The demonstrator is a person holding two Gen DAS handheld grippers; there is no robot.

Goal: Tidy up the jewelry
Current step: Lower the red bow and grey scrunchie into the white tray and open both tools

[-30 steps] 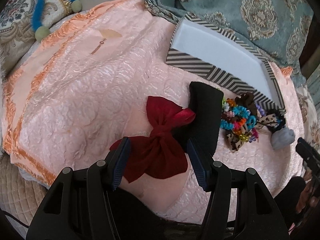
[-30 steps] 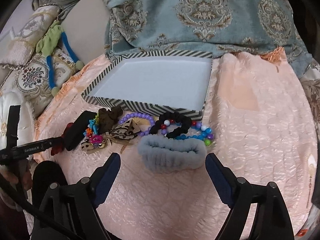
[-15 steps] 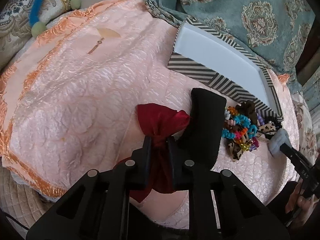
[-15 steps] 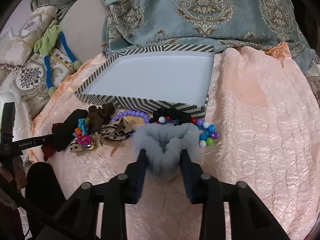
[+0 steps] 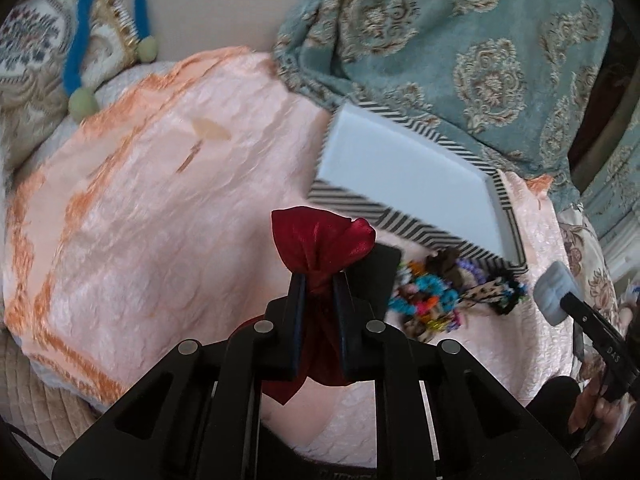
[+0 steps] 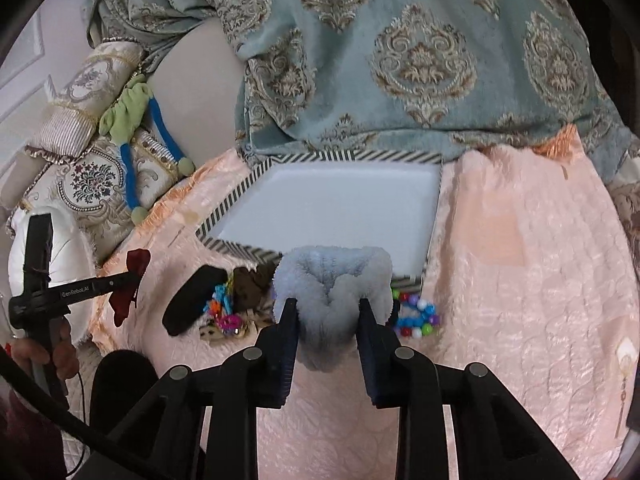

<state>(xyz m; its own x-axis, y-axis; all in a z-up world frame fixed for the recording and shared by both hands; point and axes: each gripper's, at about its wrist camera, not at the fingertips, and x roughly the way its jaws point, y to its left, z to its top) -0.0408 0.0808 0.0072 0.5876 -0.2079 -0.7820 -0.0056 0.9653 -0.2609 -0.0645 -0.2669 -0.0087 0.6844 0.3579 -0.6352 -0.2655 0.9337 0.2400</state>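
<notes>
The red satin bow point(image 5: 320, 240) hangs lifted off the peach quilt, pinched at its knot by my left gripper point(image 5: 319, 280), whose jaws are closing on it. In the right wrist view a fluffy grey-blue scrunchie point(image 6: 332, 276) is squeezed between the pads of my right gripper point(image 6: 327, 305) and held above the quilt. Behind both stands the striped box point(image 6: 224, 216), white inside with nothing in it. In front of it lie a black band point(image 6: 188, 304), a tangle of colourful hair ties point(image 6: 224, 312) and a bead bracelet point(image 6: 416, 316).
A teal patterned blanket point(image 6: 400, 60) is heaped behind the box. A cushion with a blue cord point(image 6: 128, 152) lies at the left. The peach quilt point(image 6: 520, 280) spreads wide to the right of the box. A hand point(image 6: 60, 344) holds the left tool.
Both grippers went from wide open to closed: the left on the red bow, the right on the scrunchie. Both then rose, lifting their items off the quilt.
</notes>
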